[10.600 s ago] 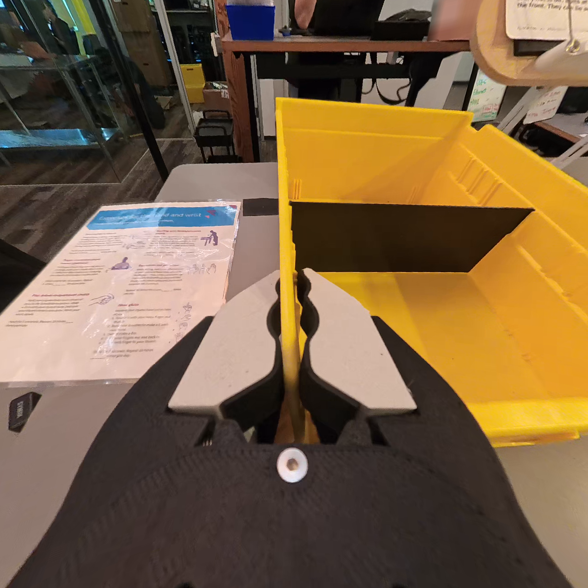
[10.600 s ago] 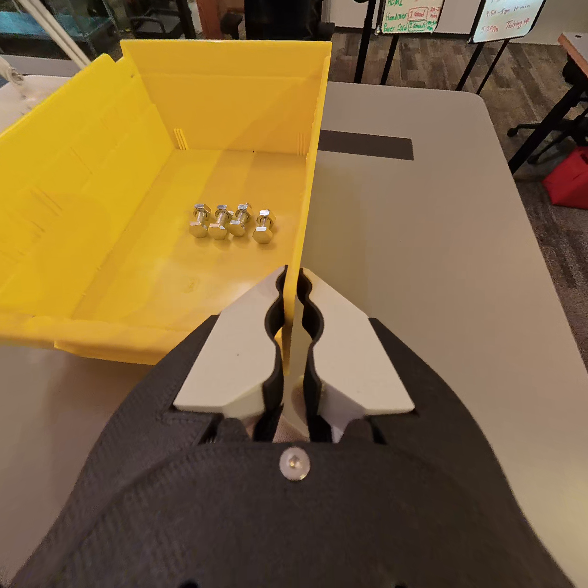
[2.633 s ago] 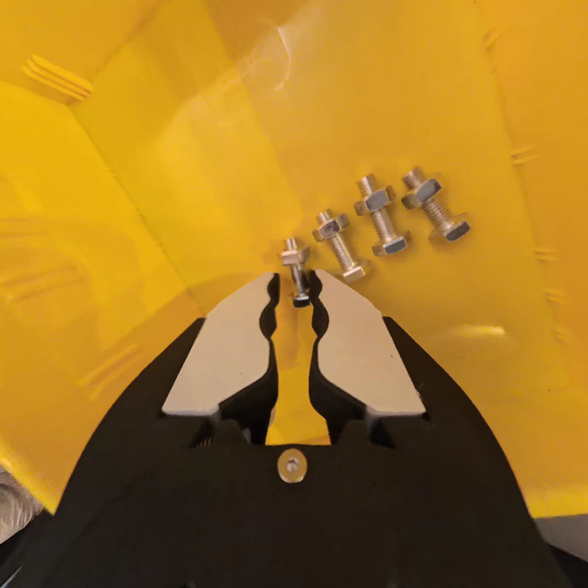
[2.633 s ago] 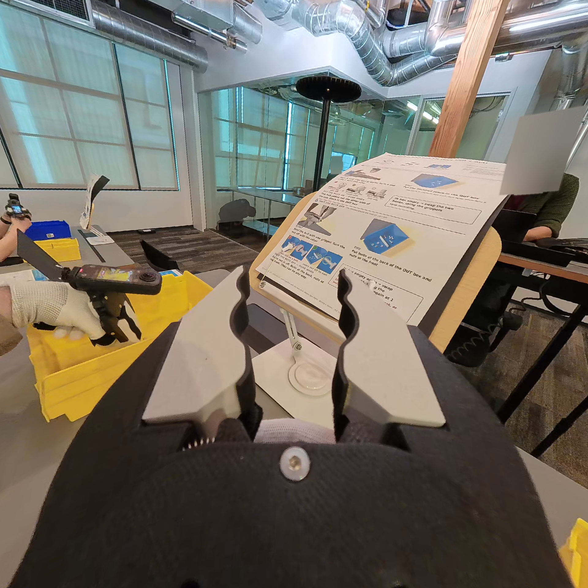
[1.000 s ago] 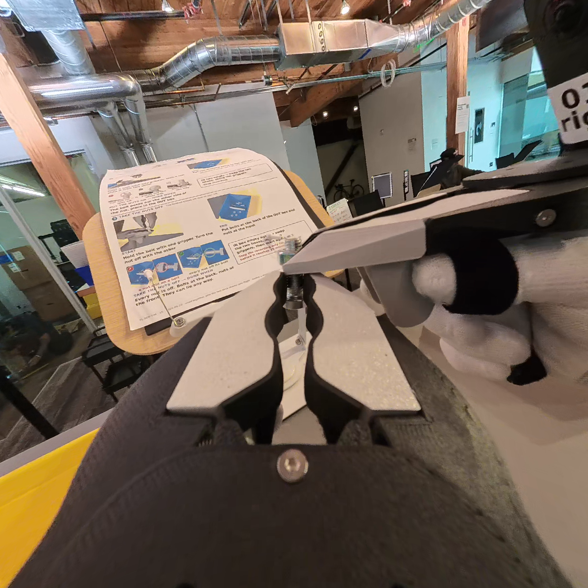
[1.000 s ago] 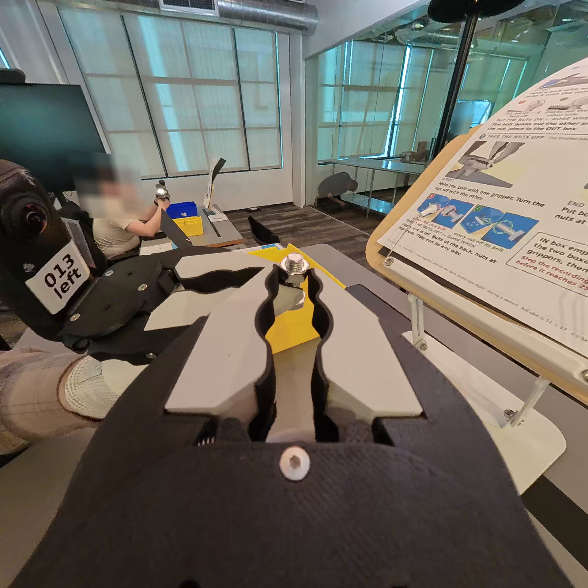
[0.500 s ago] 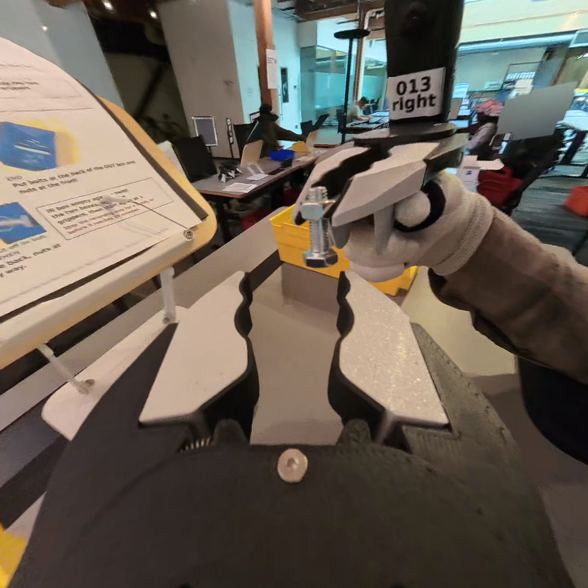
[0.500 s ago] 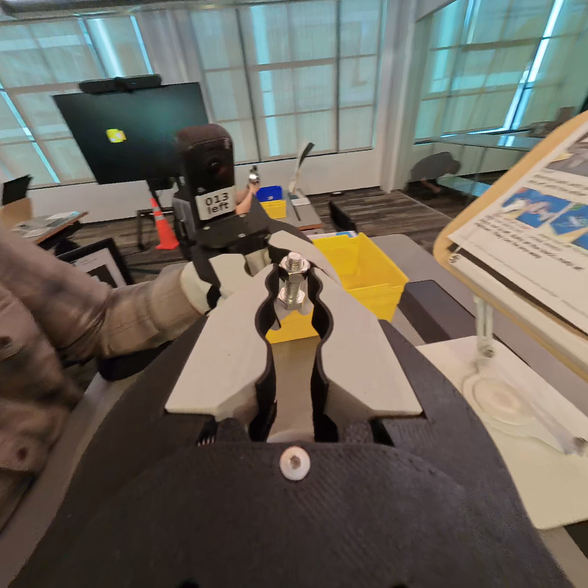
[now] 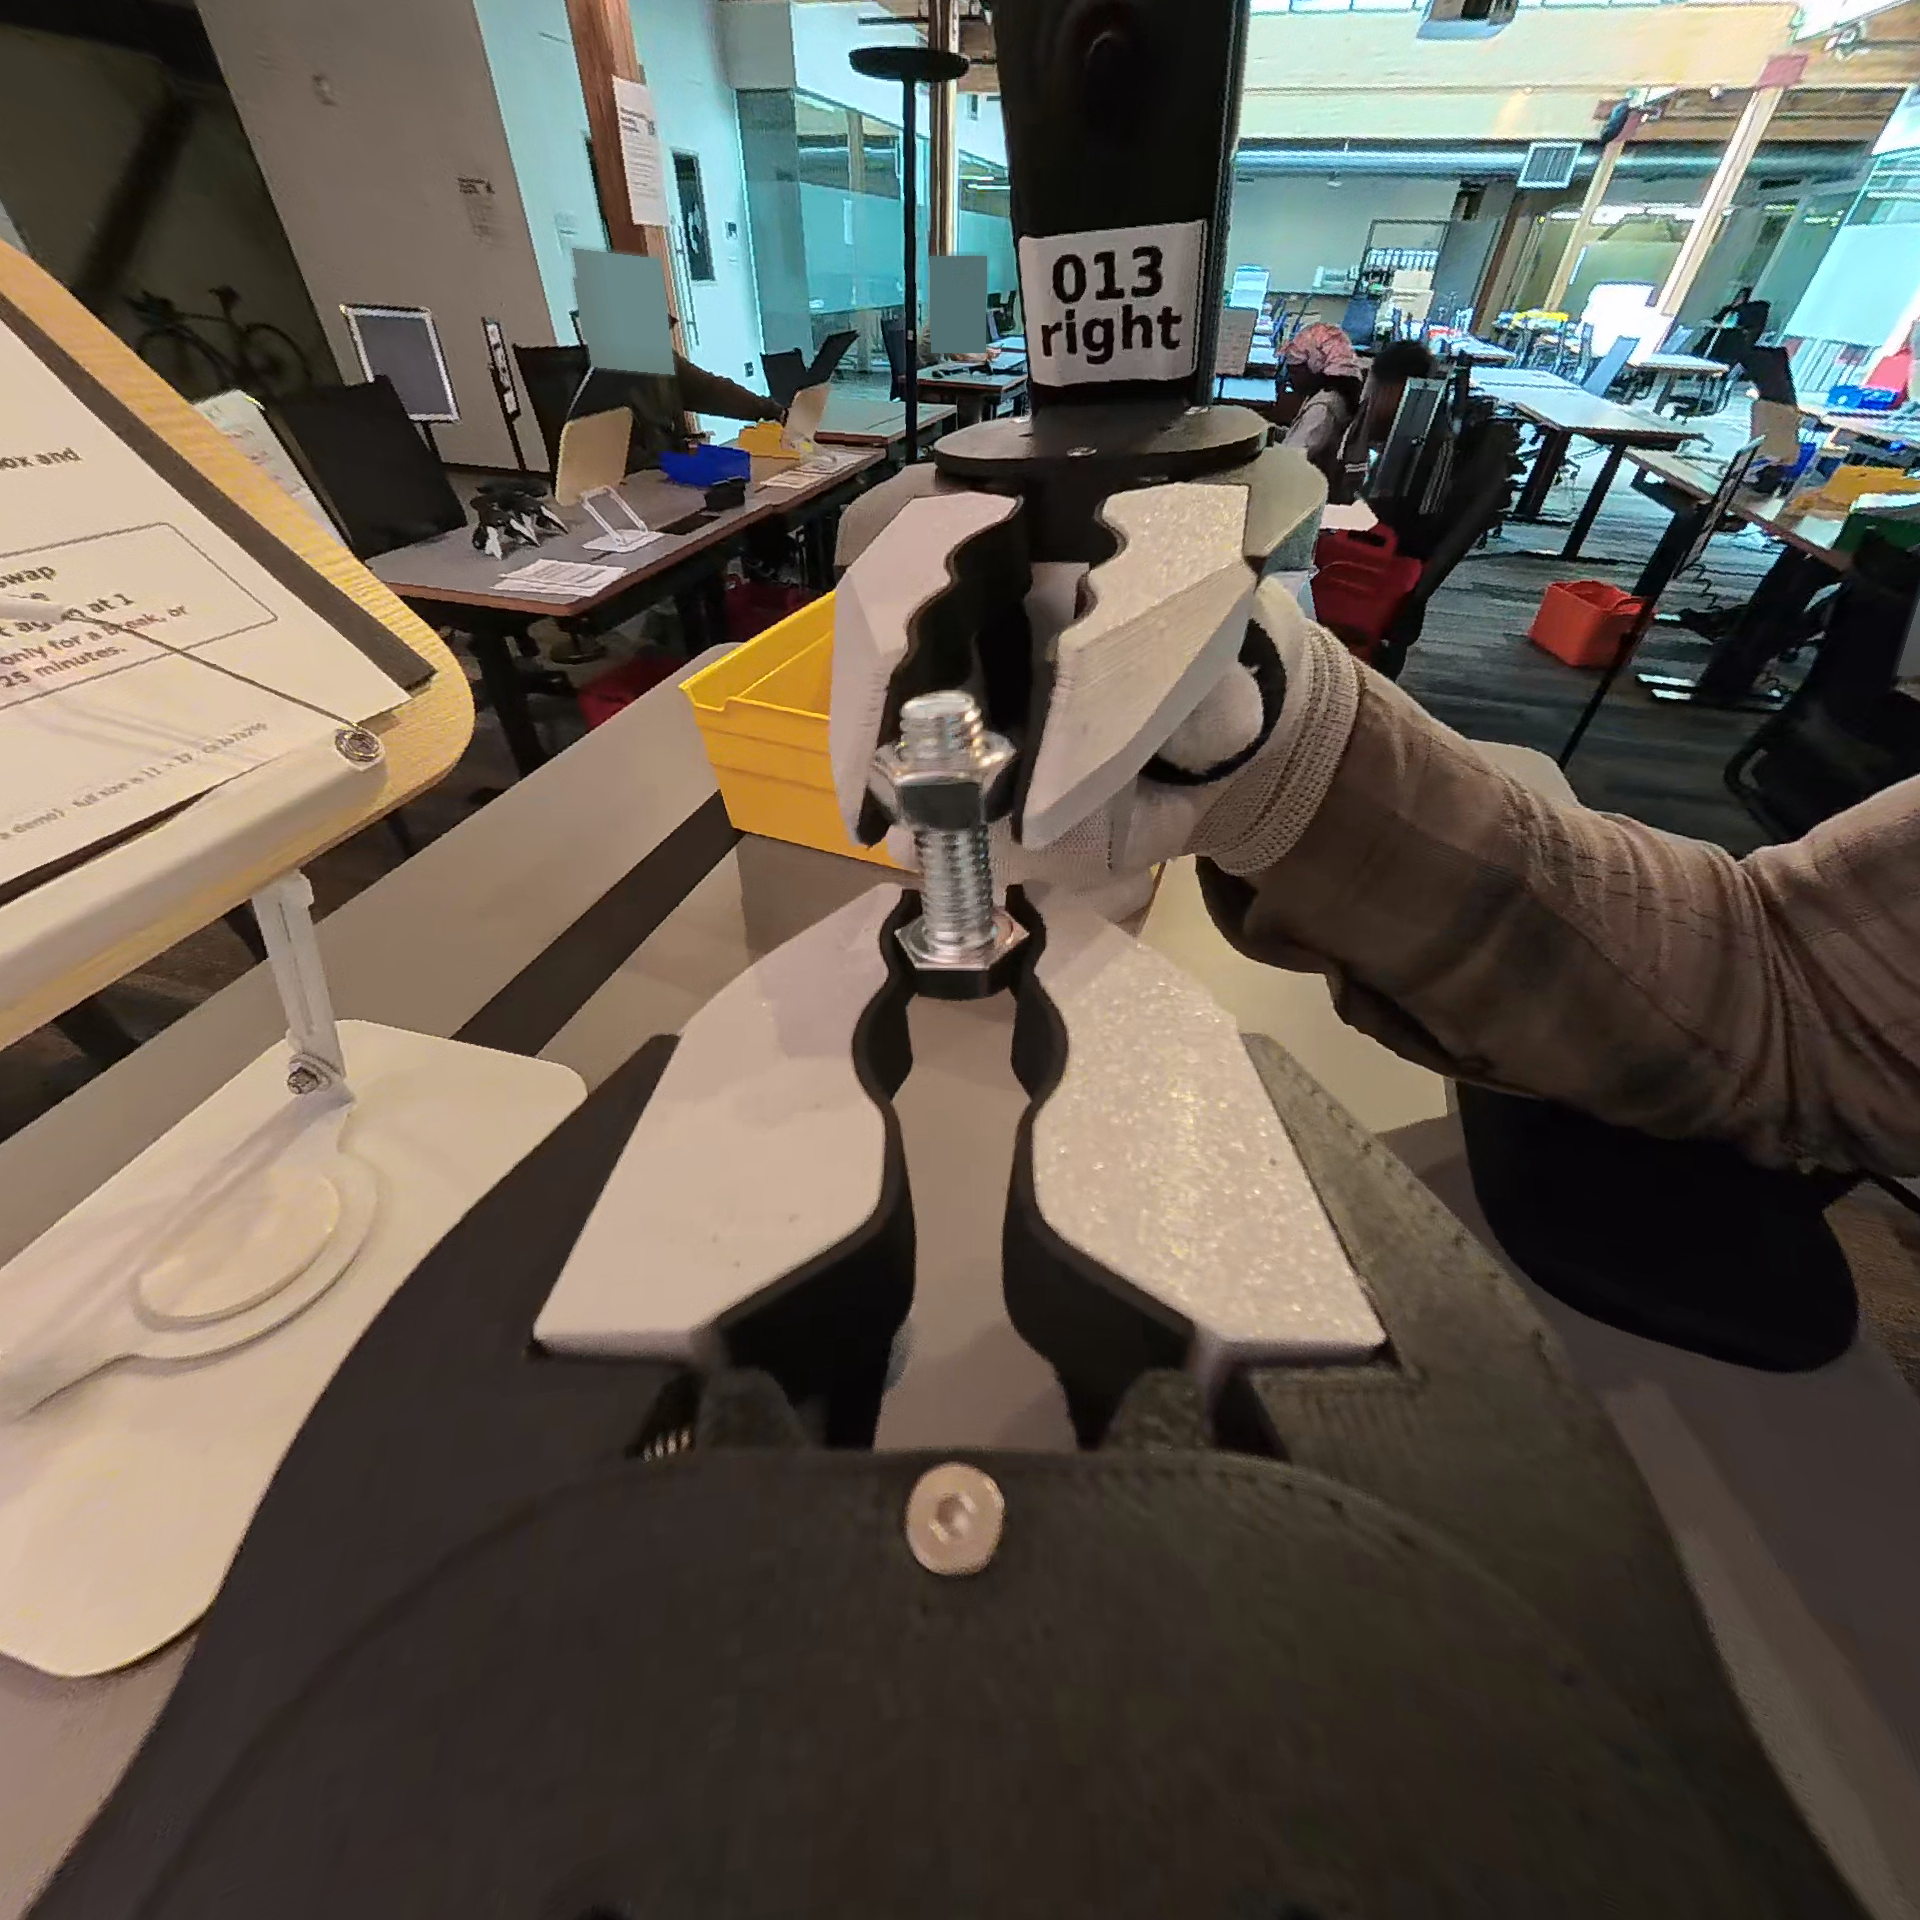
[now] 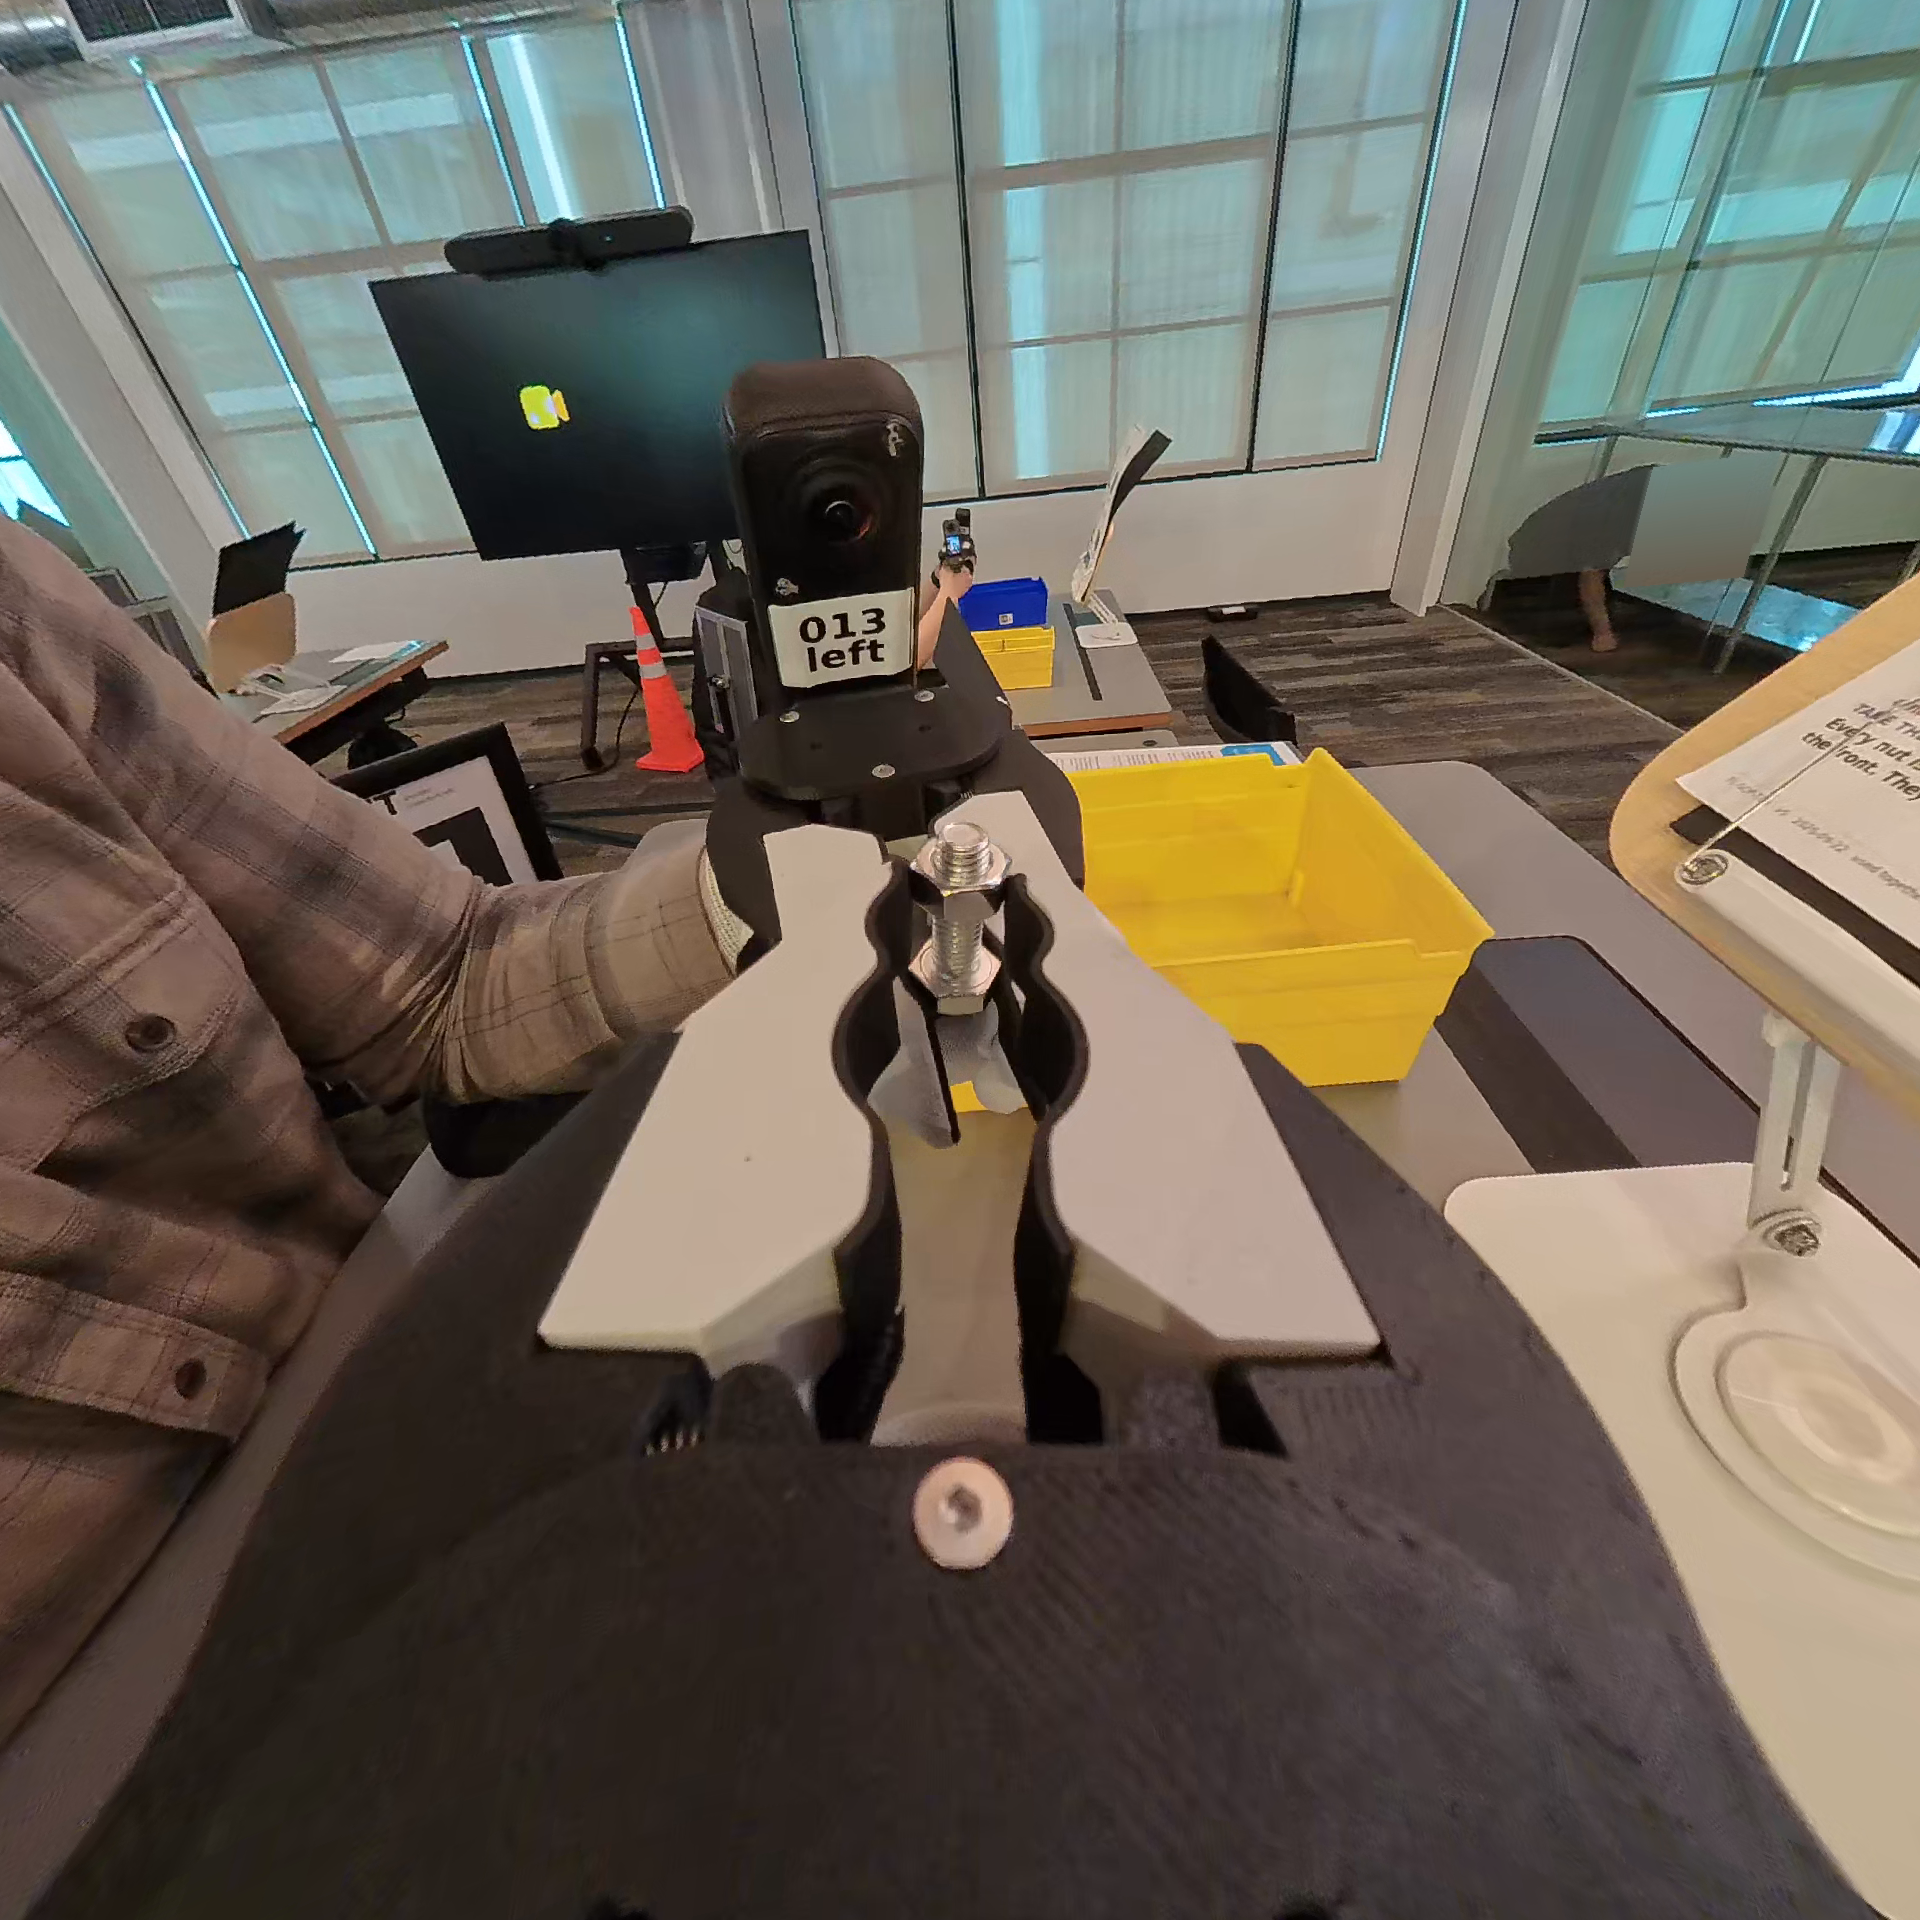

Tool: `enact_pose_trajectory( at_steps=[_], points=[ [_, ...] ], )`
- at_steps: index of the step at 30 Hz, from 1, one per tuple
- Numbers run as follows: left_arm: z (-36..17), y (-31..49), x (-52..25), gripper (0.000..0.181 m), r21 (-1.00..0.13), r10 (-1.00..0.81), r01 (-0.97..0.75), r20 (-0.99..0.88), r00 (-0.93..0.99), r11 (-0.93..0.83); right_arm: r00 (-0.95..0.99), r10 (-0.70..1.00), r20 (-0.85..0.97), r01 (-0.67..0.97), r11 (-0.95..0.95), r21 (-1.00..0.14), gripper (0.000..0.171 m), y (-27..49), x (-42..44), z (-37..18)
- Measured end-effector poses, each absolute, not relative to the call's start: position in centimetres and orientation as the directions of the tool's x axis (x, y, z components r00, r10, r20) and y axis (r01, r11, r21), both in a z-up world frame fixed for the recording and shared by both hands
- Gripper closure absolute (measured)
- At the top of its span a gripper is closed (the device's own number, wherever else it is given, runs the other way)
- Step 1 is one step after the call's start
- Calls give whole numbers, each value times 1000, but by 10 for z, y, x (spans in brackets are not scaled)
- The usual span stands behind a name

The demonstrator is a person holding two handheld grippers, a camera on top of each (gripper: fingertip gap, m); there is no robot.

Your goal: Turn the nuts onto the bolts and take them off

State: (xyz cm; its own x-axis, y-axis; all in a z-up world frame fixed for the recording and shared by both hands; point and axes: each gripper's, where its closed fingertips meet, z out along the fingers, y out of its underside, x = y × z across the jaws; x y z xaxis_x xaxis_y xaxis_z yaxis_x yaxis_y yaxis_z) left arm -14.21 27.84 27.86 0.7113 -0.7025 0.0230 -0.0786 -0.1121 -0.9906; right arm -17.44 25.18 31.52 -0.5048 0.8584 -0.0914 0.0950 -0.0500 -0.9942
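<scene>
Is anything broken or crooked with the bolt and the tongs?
Nothing stands out. The bolt stands upright, its head held by the left tongs, and the right tongs hold its nut.

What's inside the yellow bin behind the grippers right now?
In the right wrist view the yellow bin shows bare yellow floor and walls, no bolts visible. Its near-left corner is covered by the left gripper and right gripper, which clamp the bolt and its nut.
</scene>
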Motion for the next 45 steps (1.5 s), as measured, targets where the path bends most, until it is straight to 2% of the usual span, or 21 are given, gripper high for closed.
enact_pose_trajectory(
  at_steps=[3,5,12,15,17,21,24,28,30,31,34,37,40,45],
  points=[
    [282,278,-140,158,-993,-710,-49,40,703,-104,-506,858,-87,96,-44,-994,156,251,-175,314],
    [281,279,-140,166,-993,-707,-59,31,707,-103,-507,858,-83,97,-39,-994,156,251,-174,314],
    [283,284,-146,167,-994,-661,-76,-8,751,-74,-473,878,-72,76,-40,-996,155,256,-177,316],
    [287,297,-160,167,-996,-551,-79,-46,833,-37,-369,928,-47,78,-19,-997,120,271,-182,319],
    [290,303,-168,167,-996,-469,-87,-74,880,-7,-265,964,-13,73,7,-997,115,285,-184,324],
    [289,318,-193,166,-990,-195,-144,-142,970,7,-129,992,5,81,15,-997,123,294,-191,331],
    [285,321,-204,166,-976,-63,-216,-216,974,5,-78,997,-20,90,-13,-996,133,288,-204,329],
    [284,321,-209,166,-974,20,-225,-225,974,10,7,999,-35,114,-35,-993,139,291,-220,313],
    [282,322,-211,166,-979,25,-203,-203,979,0,-3,999,-40,92,-40,-995,154,286,-225,311],
    [282,322,-213,166,-980,30,-199,-198,980,9,13,1000,-24,82,-25,-996,154,287,-226,312],
    [285,321,-212,166,-979,15,-204,-204,979,17,-1,1000,-11,47,-11,-999,154,285,-226,315],
    [288,319,-203,166,-985,-80,-169,-171,982,35,-49,999,7,34,9,-999,154,282,-222,319],
    [294,315,-188,166,-988,-223,-142,-152,963,62,-146,989,25,28,29,-999,154,275,-213,325],
    [298,291,-145,167,-991,-558,-106,-132,819,80,-452,892,16,44,41,-998,154,252,-182,329]
  ],
)
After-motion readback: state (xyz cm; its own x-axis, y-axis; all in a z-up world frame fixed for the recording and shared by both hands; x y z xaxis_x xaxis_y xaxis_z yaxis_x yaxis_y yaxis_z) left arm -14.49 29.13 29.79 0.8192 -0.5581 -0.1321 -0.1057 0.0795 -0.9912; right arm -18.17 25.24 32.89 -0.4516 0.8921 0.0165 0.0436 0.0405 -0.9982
